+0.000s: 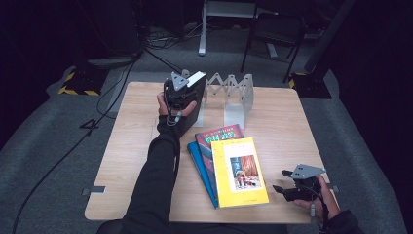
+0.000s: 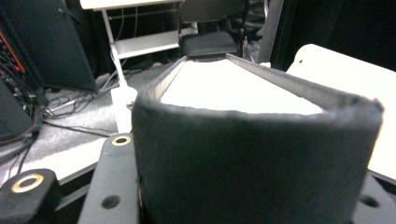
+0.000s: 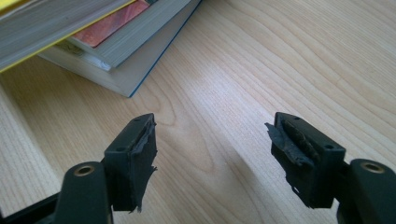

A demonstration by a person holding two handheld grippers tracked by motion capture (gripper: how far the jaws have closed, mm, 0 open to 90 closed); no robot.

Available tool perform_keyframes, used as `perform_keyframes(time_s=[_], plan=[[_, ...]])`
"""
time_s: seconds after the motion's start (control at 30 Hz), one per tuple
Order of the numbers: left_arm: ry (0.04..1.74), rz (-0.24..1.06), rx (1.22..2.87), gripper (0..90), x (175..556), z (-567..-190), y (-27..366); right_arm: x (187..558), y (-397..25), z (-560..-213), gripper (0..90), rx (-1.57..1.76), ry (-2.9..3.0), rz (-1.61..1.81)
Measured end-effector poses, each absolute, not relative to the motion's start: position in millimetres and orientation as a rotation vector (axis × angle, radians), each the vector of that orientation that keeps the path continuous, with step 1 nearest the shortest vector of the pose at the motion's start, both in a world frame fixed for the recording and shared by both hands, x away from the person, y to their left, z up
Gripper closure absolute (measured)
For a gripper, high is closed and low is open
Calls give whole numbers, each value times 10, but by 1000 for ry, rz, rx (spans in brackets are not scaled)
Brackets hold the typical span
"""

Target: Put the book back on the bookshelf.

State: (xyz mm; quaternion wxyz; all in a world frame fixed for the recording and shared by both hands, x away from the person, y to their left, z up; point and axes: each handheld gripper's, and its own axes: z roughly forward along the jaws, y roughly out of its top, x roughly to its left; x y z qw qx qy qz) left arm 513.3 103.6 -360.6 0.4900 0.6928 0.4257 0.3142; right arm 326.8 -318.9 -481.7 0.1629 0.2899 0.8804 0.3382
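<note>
My left gripper (image 1: 187, 95) is shut on a thick black book (image 1: 196, 91) and holds it upright at the left end of the grey folding book rack (image 1: 233, 95) at the table's back. In the left gripper view the black book (image 2: 252, 140) sits spine-first between the jaws, its white page edge on top. A stack of three books lies flat near the table's front: a yellow one (image 1: 239, 171) on top, a red one (image 1: 217, 137) under it, a blue one (image 1: 197, 161) at the bottom. My right gripper (image 1: 285, 180) rests open on the table right of the stack, and its jaws (image 3: 212, 154) hold nothing.
The wooden table (image 1: 136, 126) has bare surface on its left half and behind the right gripper. Beyond the far edge stand a black chair (image 1: 275, 34), a white metal frame (image 1: 224, 14) and floor cables (image 1: 117, 87).
</note>
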Motion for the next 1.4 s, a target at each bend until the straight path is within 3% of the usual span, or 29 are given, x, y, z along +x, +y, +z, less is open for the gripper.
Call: perform_keyframes(time_s=[0.57, 0.9, 1.4], plan=[[1058, 768, 1734, 523, 5201, -3571, 1016, 3266, -3170, -4823, 316, 815, 2525, 961], [1055, 849, 1730, 524, 5426, -3400, 906, 3274, -3165, -4846, 316, 809, 2548, 955], [1141, 839, 1674, 520, 5432, -3620, 955, 3263, -3157, -4843, 315, 780, 2554, 954]])
